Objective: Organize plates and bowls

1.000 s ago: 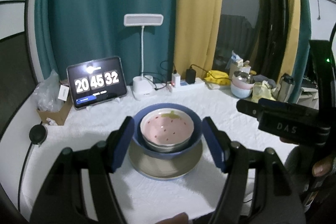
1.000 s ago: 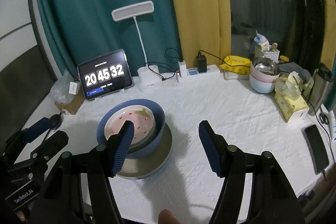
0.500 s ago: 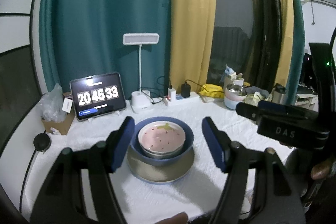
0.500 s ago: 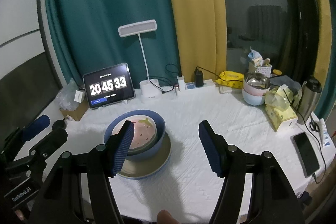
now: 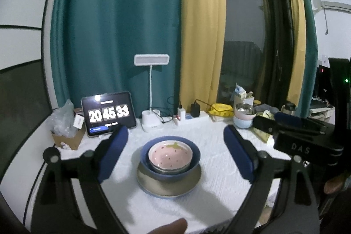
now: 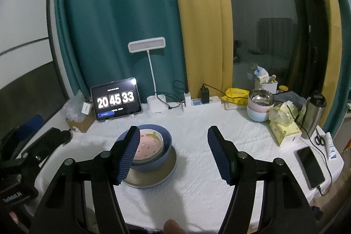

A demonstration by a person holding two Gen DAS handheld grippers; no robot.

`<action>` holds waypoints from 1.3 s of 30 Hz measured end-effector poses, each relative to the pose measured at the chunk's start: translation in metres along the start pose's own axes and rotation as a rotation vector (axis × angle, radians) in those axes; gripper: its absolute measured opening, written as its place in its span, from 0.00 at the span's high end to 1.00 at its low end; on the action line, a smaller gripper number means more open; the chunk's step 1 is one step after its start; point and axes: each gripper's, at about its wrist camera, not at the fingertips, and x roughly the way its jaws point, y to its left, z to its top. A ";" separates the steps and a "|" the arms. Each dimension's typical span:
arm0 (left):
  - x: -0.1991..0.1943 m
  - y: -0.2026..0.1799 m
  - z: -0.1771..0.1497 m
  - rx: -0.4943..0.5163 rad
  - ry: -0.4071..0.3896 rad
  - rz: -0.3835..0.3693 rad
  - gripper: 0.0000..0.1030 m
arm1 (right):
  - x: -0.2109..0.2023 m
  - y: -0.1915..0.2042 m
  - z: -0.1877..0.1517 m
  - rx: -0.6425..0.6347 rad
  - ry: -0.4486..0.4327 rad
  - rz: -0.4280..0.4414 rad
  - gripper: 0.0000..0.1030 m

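Observation:
One stack stands mid-table on the white cloth: a grey-brown plate at the bottom, a blue bowl on it, a greyish bowl inside that, and a pink strawberry bowl on top. My left gripper hovers before and above the stack. Its jaws are opening and hold nothing. My right gripper is open and empty, to the right of the stack, where the pink bowl shows past its left finger. Each gripper's black body shows in the other's view.
Along the back edge stand a tablet clock, a white lamp, a power strip and a cardboard box. At the right are stacked bowls, a tissue pack, a steel flask, scissors and a phone.
Both grippers have drawn back and risen, so the stack looks smaller and farther. The left gripper's jaws stand wider than before. The stack has not moved.

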 end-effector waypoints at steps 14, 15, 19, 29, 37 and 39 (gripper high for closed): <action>-0.024 0.000 0.015 0.005 -0.069 0.015 0.06 | -0.045 -0.004 0.004 -0.018 -0.094 -0.051 0.25; -0.025 0.001 0.015 0.002 -0.071 0.016 0.06 | -0.048 -0.004 0.005 -0.020 -0.100 -0.052 0.25; -0.027 0.000 0.017 0.006 -0.070 0.032 0.06 | -0.053 -0.004 0.005 -0.020 -0.107 -0.049 0.24; -0.031 0.003 0.020 -0.006 -0.083 0.034 0.06 | -0.055 -0.005 0.005 -0.019 -0.106 -0.052 0.24; -0.030 0.003 0.020 -0.010 -0.072 0.026 0.06 | -0.054 -0.005 0.005 -0.018 -0.102 -0.052 0.24; -0.030 0.003 0.020 -0.009 -0.070 0.029 0.06 | -0.052 -0.003 0.004 -0.015 -0.097 -0.049 0.24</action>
